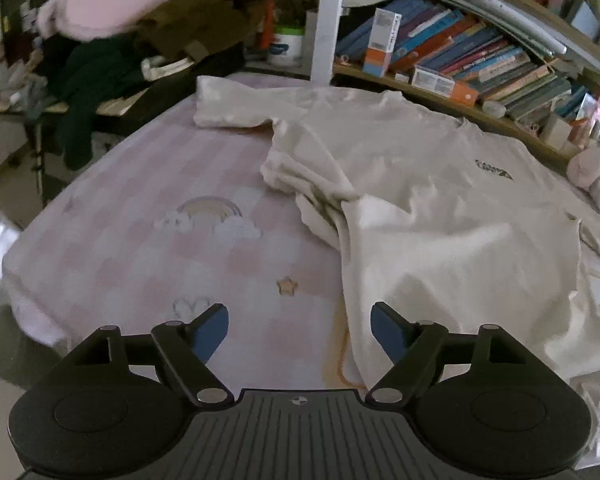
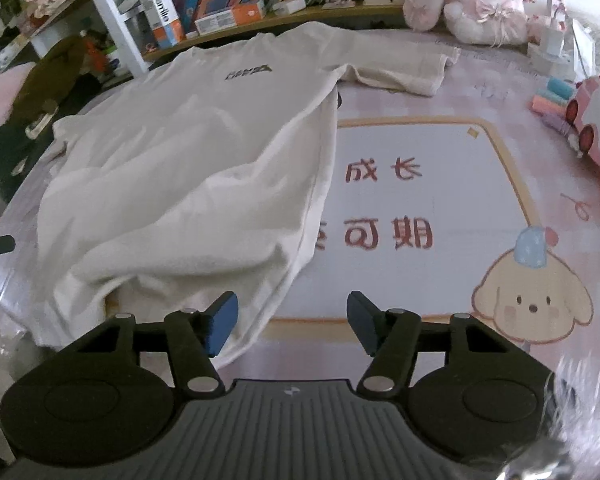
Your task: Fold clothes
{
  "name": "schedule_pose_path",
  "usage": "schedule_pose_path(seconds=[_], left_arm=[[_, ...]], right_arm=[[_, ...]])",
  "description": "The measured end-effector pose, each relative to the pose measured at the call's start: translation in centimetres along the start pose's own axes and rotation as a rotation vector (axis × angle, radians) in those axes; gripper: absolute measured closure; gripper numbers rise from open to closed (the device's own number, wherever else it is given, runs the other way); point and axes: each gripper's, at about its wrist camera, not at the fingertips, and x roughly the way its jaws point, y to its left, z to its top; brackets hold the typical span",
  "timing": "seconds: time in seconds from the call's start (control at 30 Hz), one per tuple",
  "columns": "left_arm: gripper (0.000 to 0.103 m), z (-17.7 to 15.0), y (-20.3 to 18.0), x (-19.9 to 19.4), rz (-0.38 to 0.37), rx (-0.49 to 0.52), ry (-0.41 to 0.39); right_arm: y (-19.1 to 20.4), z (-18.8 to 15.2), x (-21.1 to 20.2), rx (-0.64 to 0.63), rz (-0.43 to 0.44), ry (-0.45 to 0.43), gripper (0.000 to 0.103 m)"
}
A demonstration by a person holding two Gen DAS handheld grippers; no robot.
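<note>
The cream cotton short-sleeved T-shirt (image 2: 188, 152) lies face-up on the pink checked cartoon-print table cover (image 1: 140, 240), collar at 12 o'clock toward the curved wooden bookshelf (image 1: 440, 92), hem at 6 nearest me. It's spread but rumpled; I'd say no fold is made yet, so nearly everything is left. My left gripper (image 1: 299, 330) hangs released over bare cover, hem edge at its 3 o'clock. My right gripper (image 2: 292, 322) is released too, its left fingertip (image 2: 222, 322) over the hem corner, grasping nothing.

Red characters "成长" and "可期" are printed on the table mat (image 2: 440, 140).
</note>
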Motion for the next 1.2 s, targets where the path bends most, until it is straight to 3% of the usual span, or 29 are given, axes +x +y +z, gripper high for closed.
schedule_pose_path(seconds=[0.3,0.7,0.97,1.0,1.13,1.17,1.2], left_arm=[[0.019,-2.1,-0.9,-0.7,-0.005,-0.047,0.034],[0.020,-2.7,-1.4,-0.2,-0.050,-0.048,0.062],[0.023,-1.9,-1.9,1.1,-0.067,-0.021,0.052],[0.028,-1.7,-2.0,1.5,-0.073,-0.017,0.061],[0.066,-1.4,-2.4,3.3,-0.093,-0.010,0.118],[0.073,-1.4,-2.5,3.3,-0.094,-0.008,0.109],[0.098,-1.3,-2.5,3.6,-0.118,-0.007,0.121]], right_arm=[[-1.4,-0.1,-1.0,0.002,0.040,-0.015,0.045],[-0.6,0.0,0.5,0.045,0.124,0.038,0.048],[2.1,0.6,1.8,-0.036,0.102,0.064,0.062],[2.6,0.6,1.9,-0.061,0.096,0.067,0.065],[4.2,0.6,2.4,-0.145,0.073,0.079,0.092],[4.3,0.5,2.4,-0.141,0.077,0.081,0.094],[4.2,0.5,2.3,-0.130,0.083,0.078,0.095]])
